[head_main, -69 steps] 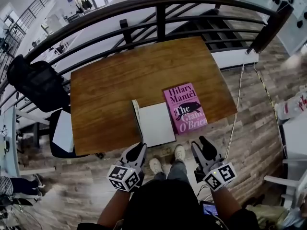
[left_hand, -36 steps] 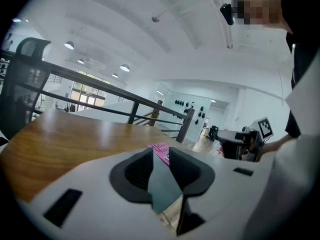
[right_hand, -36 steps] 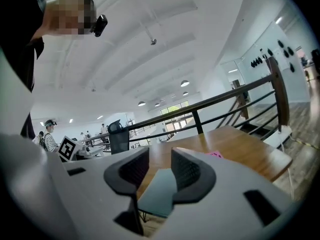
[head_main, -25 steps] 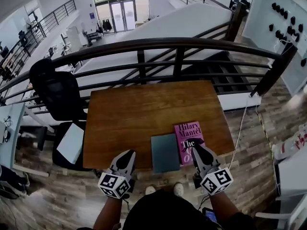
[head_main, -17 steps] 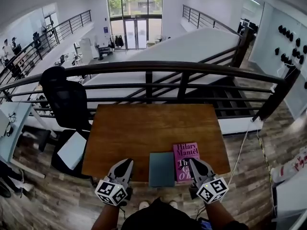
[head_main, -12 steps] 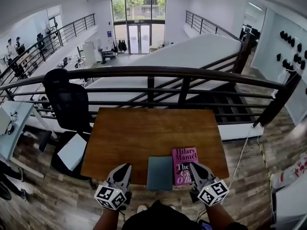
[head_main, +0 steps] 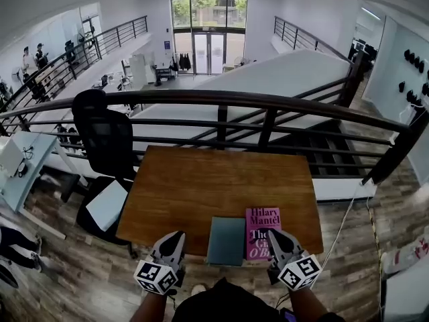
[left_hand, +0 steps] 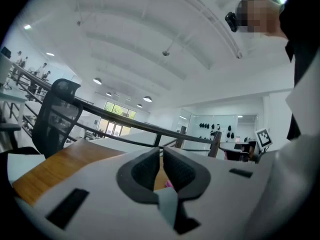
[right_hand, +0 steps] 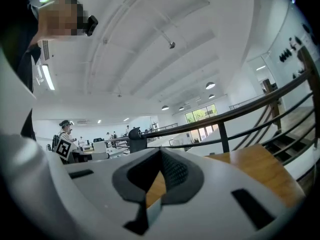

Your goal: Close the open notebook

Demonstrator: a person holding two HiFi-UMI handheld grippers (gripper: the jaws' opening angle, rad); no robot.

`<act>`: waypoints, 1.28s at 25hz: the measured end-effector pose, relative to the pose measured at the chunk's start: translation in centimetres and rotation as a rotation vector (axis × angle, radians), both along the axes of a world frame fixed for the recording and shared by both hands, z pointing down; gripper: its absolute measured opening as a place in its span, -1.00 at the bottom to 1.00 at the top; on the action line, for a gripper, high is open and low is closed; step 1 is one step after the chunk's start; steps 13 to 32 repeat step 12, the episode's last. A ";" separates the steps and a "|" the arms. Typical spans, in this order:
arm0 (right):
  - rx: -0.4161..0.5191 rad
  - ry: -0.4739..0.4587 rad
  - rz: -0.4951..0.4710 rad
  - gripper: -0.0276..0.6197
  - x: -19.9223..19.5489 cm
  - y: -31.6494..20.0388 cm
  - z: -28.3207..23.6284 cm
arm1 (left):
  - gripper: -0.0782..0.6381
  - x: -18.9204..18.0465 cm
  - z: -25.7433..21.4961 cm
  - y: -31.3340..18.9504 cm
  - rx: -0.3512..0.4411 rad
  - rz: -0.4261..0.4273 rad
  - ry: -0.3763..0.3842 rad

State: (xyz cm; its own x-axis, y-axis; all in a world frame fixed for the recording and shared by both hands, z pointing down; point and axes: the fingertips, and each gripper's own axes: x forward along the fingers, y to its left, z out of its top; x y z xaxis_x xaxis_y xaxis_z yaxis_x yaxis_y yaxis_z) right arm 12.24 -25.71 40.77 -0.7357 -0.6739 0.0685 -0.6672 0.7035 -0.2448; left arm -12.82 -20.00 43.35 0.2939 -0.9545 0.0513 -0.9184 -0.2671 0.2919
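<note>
Teal notebook, seemingly closed, runs front-to-back

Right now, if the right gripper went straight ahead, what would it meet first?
Likely the pink book, just ahead of the right gripper. Its height is unclear; held above the table, it would pass over and reach the railing.

open: table far half, left near edge | blocked: notebook, pink book centre-right near edge | railing behind
</note>
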 end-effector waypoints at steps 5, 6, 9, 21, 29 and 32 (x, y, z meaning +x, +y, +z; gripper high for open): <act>-0.008 -0.002 0.010 -0.93 0.5 -0.1 0.4 | -0.70 -0.3 -0.2 -0.2 0.000 -0.007 0.004; -0.010 -0.004 0.015 -0.93 0.7 -0.2 0.4 | -0.70 -0.1 0.0 -0.3 -0.002 -0.003 0.011; -0.001 -0.012 0.031 -0.93 1.3 -0.8 0.3 | -0.70 0.5 0.1 -0.9 0.000 0.020 0.024; 0.022 -0.019 0.038 -0.93 1.8 -2.0 -0.3 | -0.70 0.8 -0.1 -1.8 0.013 0.025 0.039; 0.022 -0.019 0.038 -0.93 1.8 -2.0 -0.3 | -0.70 0.8 -0.1 -1.8 0.013 0.025 0.039; 0.022 -0.019 0.038 -0.93 1.8 -2.0 -0.3 | -0.70 0.8 -0.1 -1.8 0.013 0.025 0.039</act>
